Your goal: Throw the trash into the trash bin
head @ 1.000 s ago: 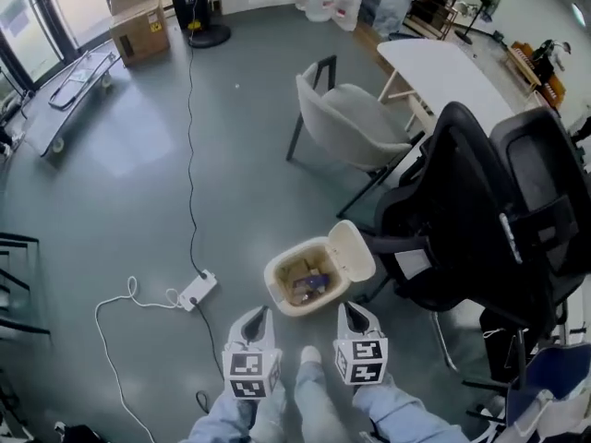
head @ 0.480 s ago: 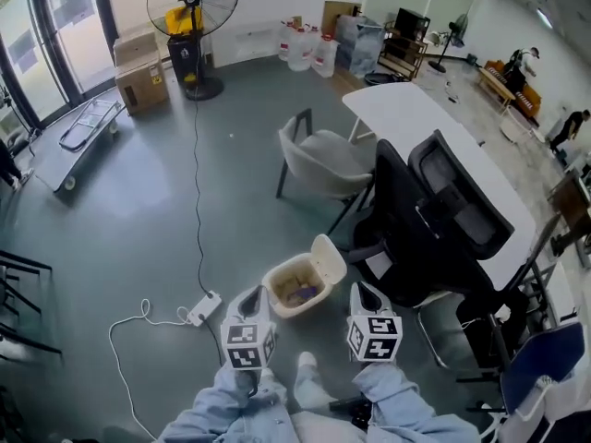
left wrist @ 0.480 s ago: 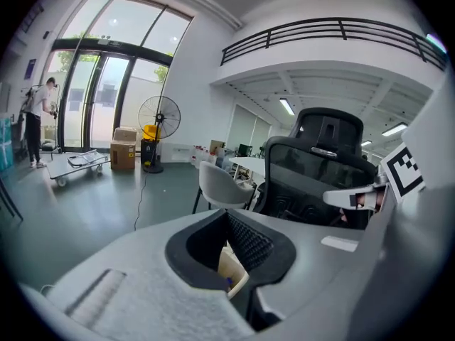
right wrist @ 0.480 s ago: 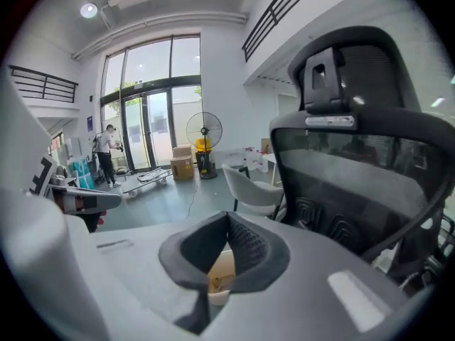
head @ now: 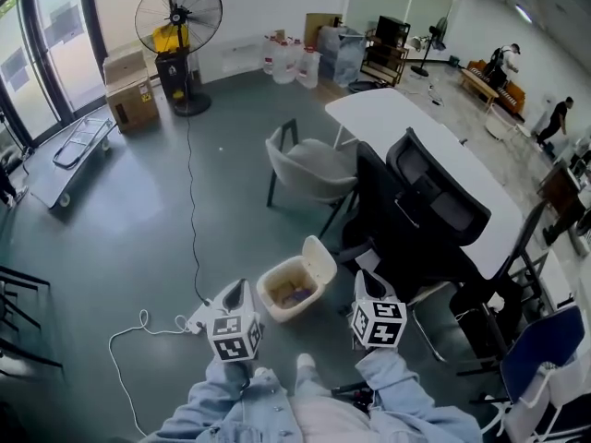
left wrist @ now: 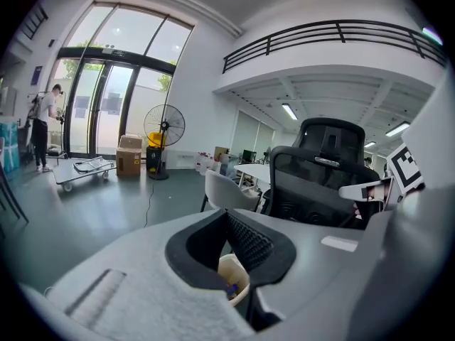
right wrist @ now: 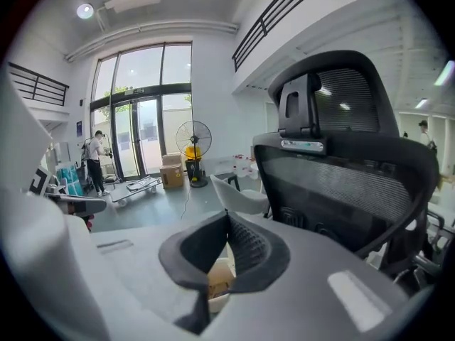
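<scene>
The cream trash bin stands on the grey floor with its lid flipped open, and bits of trash lie inside. My left gripper hangs just left of the bin, its jaws together with nothing between them. At the bin's right, my right gripper is shut and empty too. In the left gripper view the left gripper points over the bin, which shows below its tips. In the right gripper view the right gripper has the bin under its tips.
Black office chairs stand close on the right beside a white table. A grey chair is behind the bin. A power strip with white cable lies left. A fan, a box and a trolley are far back.
Both grippers have risen away from the bin and stayed shut. The head view has lifted, so the bin looks smaller and more of the room shows.
</scene>
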A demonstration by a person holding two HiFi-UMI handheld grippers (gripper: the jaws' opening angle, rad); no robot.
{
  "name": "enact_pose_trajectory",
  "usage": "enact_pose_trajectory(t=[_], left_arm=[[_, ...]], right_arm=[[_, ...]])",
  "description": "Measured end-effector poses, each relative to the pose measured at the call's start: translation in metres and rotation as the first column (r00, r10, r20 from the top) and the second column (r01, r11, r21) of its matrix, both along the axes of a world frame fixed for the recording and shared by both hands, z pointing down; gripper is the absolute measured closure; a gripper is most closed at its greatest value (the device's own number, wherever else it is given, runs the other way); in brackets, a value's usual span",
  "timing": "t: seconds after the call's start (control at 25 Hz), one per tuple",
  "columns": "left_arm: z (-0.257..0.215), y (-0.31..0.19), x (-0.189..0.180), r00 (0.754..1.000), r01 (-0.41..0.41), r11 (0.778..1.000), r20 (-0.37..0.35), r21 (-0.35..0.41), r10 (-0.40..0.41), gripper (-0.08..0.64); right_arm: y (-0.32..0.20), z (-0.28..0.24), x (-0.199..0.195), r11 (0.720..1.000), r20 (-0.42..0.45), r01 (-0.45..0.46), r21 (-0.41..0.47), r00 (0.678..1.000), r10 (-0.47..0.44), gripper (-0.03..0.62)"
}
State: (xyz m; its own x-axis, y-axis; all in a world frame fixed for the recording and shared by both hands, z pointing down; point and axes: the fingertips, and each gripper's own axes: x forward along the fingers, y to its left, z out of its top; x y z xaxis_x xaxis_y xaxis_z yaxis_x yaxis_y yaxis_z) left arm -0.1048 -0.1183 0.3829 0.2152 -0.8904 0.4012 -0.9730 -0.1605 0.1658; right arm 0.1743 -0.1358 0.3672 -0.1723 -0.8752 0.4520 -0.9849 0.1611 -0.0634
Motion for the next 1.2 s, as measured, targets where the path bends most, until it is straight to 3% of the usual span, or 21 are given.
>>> enact_pose_trajectory(t=[0.4, 1.2], left_arm=[[-0.001, -0.003, -0.001, 1.0, 0.0, 1.0, -0.007, -0.005, 0.0, 0.565], [0.006, -0.011, -0.01, 0.999, 0.034, 0.999, -0.028, -0.019, -0.034, 0.565]], right_arm=[[0.0, 0.001, -0.004, 1.0, -0.031, -0.006, -0.015, 1.0, 0.005, 0.589], [-0.016, 0.004, -0.007, 1.0, -0.003, -0.02, -0.024, 1.0, 0.02, 0.589]])
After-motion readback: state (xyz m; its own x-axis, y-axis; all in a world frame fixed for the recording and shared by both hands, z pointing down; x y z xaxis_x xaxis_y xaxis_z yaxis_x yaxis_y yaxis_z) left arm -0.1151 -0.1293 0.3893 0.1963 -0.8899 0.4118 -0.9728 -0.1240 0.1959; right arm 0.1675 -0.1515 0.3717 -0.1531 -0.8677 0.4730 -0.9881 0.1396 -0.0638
